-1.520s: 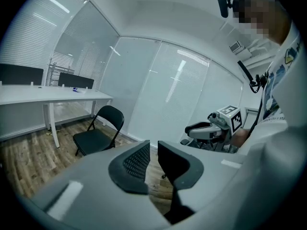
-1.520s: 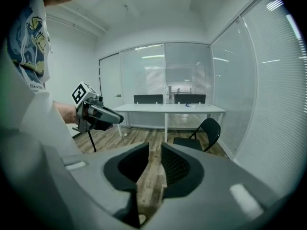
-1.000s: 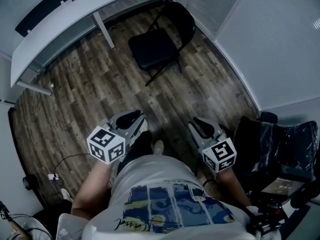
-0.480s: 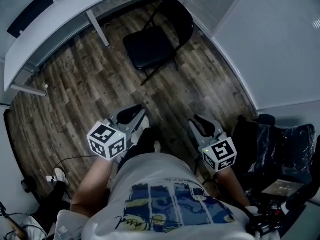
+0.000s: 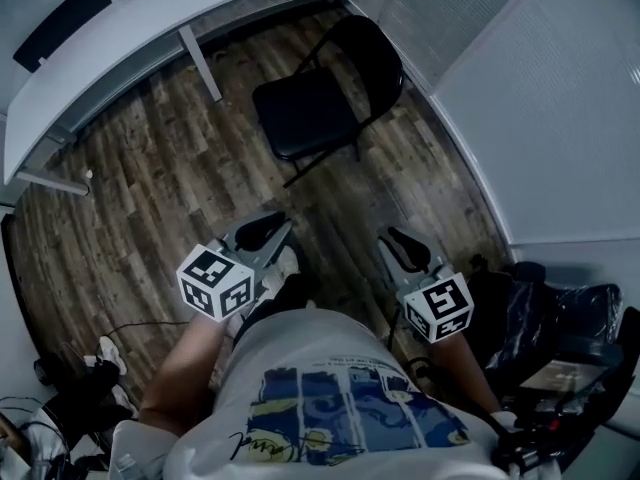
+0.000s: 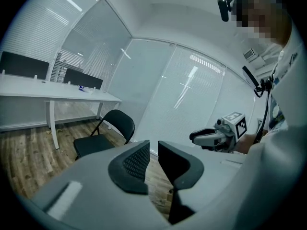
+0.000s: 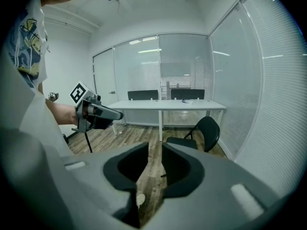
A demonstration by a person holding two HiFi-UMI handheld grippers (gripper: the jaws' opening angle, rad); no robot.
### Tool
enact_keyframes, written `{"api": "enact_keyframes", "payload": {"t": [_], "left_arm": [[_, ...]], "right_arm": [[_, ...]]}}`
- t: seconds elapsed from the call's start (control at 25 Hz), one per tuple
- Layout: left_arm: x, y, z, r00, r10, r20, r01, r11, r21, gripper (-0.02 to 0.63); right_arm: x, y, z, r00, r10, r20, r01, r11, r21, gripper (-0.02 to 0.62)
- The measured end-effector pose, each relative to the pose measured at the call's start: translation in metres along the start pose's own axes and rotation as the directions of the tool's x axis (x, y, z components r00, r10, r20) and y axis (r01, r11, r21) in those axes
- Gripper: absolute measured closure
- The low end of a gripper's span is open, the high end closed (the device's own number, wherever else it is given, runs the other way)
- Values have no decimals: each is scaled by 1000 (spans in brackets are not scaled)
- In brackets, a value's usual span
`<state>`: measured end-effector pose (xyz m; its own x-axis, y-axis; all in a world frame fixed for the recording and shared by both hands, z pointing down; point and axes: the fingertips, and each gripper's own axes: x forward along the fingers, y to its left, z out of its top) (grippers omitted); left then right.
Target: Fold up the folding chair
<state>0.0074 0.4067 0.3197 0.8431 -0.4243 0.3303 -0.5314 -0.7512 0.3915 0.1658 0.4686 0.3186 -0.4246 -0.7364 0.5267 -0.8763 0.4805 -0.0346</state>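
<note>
Wood floor (image 5: 150, 193) carries the unfolded folding chair (image 5: 300, 113) near a desk (image 5: 130, 30)

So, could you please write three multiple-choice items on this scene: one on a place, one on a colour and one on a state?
1. Where does the folding chair stand?
A. At the person's feet
B. On the wood floor beside the white desk
C. Out in a corridor

2. What colour is its seat?
A. White
B. Red
C. Black

3. What state is it in?
A. Unfolded, seat down
B. Folded flat
C. Tipped over

Answers: 1 B, it stands on the planks next to a desk leg; 2 C, seat and back are both black; 3 A, the seat lies level on spread legs.
</note>
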Motion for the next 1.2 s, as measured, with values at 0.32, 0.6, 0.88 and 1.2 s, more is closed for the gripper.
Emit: {"api": "enact_keyframes", "payload": {"t": [0.32, 0.6, 0.88, 1.2], "left_arm": [[1, 51, 16, 999, 42, 2, -42, 999, -14, 546], [2, 90, 25, 999, 47, -5, -47, 999, -3, 546], [14, 97, 35, 999, 41, 12, -41, 999, -7, 545], [32, 113, 39, 997, 77, 7, -77, 997, -21, 545]], "right_arm": [[55, -10, 36, 999, 46, -19, -46, 998, -36, 522], [89, -21, 58, 1000, 27, -7, -27, 999, -46, 522], [94, -41, 64, 1000, 0, -17, -1, 998, -63, 519], [111, -70, 70, 999, 10, -35, -13, 996, -84, 501]]}}
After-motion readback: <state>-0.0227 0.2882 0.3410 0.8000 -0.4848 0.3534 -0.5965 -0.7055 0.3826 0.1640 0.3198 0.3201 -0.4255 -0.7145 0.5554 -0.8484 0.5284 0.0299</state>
